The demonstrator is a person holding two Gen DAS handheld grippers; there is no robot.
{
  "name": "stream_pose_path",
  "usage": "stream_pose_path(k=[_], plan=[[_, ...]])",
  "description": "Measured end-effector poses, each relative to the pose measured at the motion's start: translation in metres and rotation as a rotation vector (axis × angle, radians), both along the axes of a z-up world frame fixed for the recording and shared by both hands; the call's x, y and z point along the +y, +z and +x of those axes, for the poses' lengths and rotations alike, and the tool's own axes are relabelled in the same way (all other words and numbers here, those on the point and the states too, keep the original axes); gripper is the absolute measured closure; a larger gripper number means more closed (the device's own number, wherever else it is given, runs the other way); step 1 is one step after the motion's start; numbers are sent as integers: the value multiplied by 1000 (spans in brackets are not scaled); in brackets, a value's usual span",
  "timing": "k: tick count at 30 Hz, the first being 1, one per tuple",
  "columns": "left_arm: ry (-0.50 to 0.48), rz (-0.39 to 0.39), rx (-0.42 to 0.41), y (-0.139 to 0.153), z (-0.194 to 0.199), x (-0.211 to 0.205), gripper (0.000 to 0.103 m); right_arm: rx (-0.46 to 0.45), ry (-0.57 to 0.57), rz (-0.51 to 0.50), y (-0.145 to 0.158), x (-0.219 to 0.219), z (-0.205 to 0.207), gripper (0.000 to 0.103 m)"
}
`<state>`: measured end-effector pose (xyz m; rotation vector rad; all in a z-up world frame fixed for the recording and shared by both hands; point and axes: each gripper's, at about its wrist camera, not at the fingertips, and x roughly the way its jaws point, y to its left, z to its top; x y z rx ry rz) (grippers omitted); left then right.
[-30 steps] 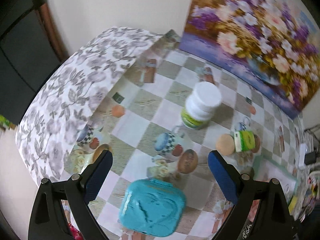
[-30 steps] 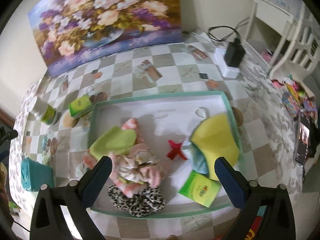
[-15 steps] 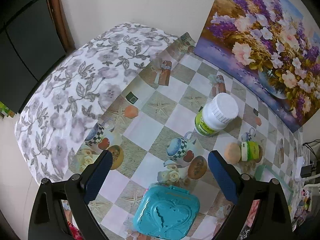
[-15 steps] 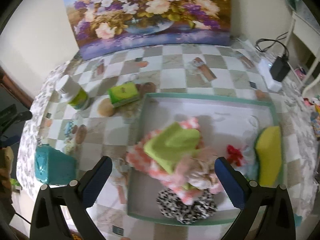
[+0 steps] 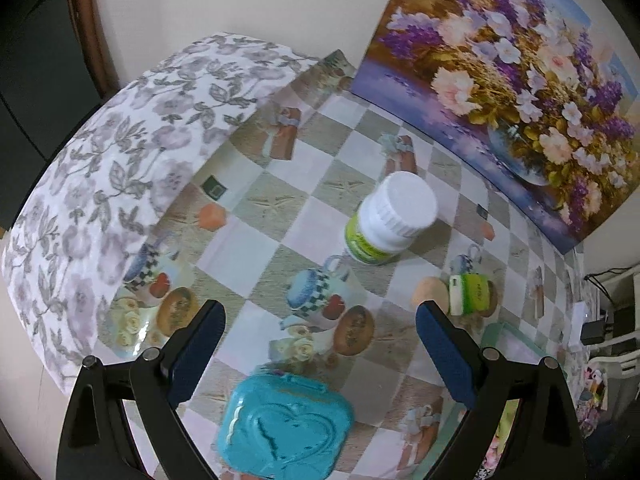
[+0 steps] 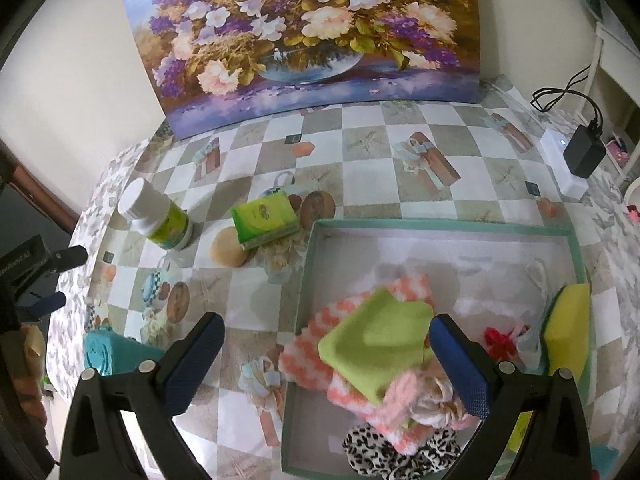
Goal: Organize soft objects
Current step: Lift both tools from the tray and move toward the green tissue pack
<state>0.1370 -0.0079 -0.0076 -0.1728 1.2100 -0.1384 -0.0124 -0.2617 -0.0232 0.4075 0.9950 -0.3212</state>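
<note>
A teal-rimmed tray (image 6: 440,225) holds a green cloth (image 6: 376,340) on a pink-and-white knit piece (image 6: 408,288), a leopard-print piece (image 6: 384,452), a yellow sponge (image 6: 568,332) and a red bow (image 6: 498,338). A green tissue pack (image 6: 266,220) lies on the table left of the tray, also in the left wrist view (image 5: 470,294). My right gripper (image 6: 326,364) is open and empty above the tray's left edge. My left gripper (image 5: 318,344) is open and empty above a teal heart box (image 5: 286,426).
A white-capped bottle (image 5: 386,220) stands mid-table, also in the right wrist view (image 6: 158,216). A tan round puff (image 6: 227,252) lies by the tissue pack. A flower painting (image 6: 312,36) leans on the back wall. A charger and white power block (image 6: 576,160) sit at right.
The right gripper has swung left, from over the tray's middle to its left edge. The left gripper drifted slightly and stays over the teal box. Both stayed open.
</note>
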Motion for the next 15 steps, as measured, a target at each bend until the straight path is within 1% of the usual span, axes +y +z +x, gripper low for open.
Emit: stream_pose_path(k=[4,9,15], plan=[[-17,-13,-10,2,3,-9,7,-1,-15,-3,1,-4,7,0],[-65,24,-43,5,6,-26,7,-20,-33,-6,6,-11,15,0],[-106,34,-71,5,9,-43,7,-59,-45,-13,13,-16,27,0]])
